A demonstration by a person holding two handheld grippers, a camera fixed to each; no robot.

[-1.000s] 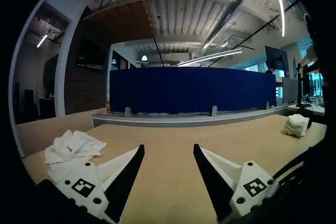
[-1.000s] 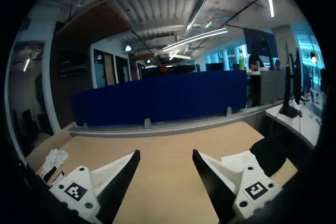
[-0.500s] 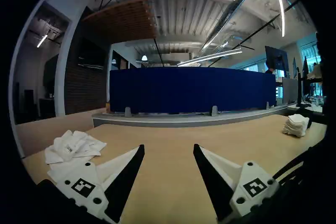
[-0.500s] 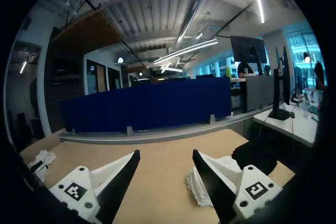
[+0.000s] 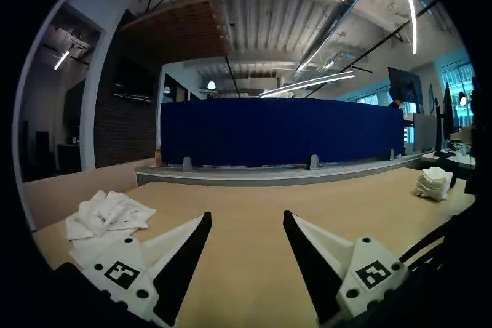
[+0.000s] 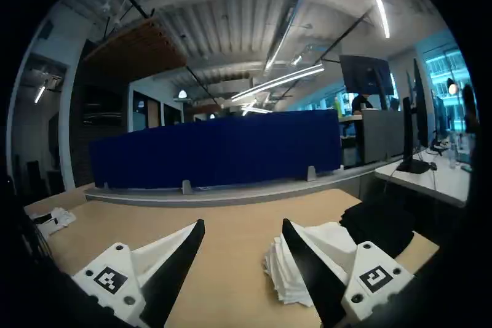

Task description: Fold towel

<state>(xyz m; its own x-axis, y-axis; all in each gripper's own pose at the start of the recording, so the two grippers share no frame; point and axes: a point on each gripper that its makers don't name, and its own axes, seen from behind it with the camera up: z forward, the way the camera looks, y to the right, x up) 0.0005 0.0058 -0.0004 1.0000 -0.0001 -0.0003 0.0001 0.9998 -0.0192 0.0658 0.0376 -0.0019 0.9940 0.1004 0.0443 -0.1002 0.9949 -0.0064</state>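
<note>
left gripper [image 5: 246, 213] and right gripper [image 6: 242, 222] held spread, empty | crumpled towels [image 5: 107, 214] at 9 o'clock | risk: two towels may be pinched together, pile being tangled

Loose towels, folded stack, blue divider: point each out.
Loose towels [image 5: 107, 217]: left gripper view, middle of the crumpled heap.
Folded stack [image 6: 284, 276]: right gripper view, its layered left edge.
Blue divider [image 5: 277, 131]: left gripper view, centre of the panel.
</note>
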